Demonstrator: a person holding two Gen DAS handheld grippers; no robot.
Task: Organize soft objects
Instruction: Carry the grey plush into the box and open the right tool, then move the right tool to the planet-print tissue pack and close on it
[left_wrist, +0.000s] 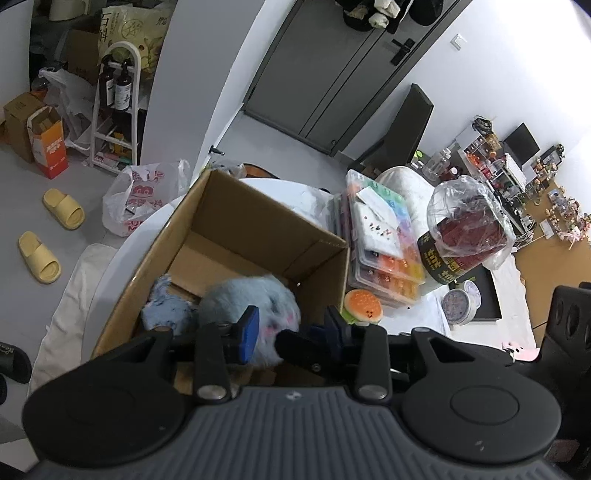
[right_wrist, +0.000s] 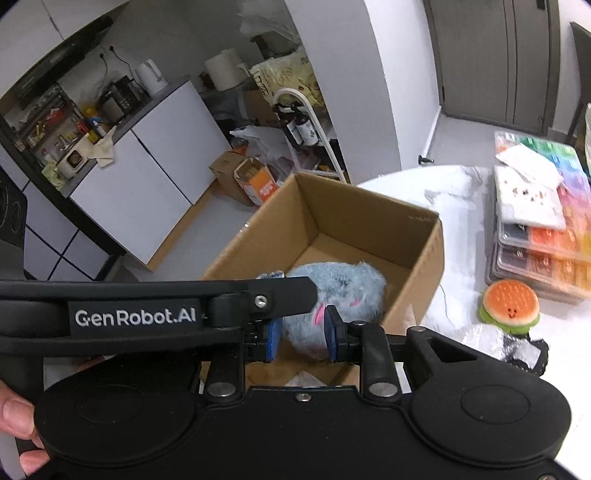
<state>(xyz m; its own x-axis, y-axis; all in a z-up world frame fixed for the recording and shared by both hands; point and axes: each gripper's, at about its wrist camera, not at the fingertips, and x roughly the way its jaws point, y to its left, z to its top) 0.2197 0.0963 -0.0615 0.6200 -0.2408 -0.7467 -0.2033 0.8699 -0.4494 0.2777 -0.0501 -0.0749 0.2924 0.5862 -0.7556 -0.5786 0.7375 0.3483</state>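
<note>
The blue-grey plush toy (right_wrist: 340, 291) is a round, fuzzy ball with small pink marks on a paler face; in the left wrist view a shaggier blue part of it (left_wrist: 166, 308) lies to its left. It sits inside the open cardboard box (right_wrist: 373, 218), low against the near wall.

The right gripper (right_wrist: 300, 334) has its blue-padded fingers (right_wrist: 274, 338) closed narrow on the toy's lower front, fur bulging between the pads. The left gripper (left_wrist: 291, 332) reaches in from the side, its black arm crossing the right wrist view; its fingers (left_wrist: 249, 328) stand at a moderate gap around the toy's edge, and whether they press on it cannot be told.

The box stands on the white desk (right_wrist: 458, 184), its far corner close to the desk's rounded rim. The box's far half is bare cardboard floor. To the right, a burger-shaped plush (right_wrist: 509, 304) lies on the desk just beside the box, in front of a stack of clear bead cases (right_wrist: 546, 243).
</note>
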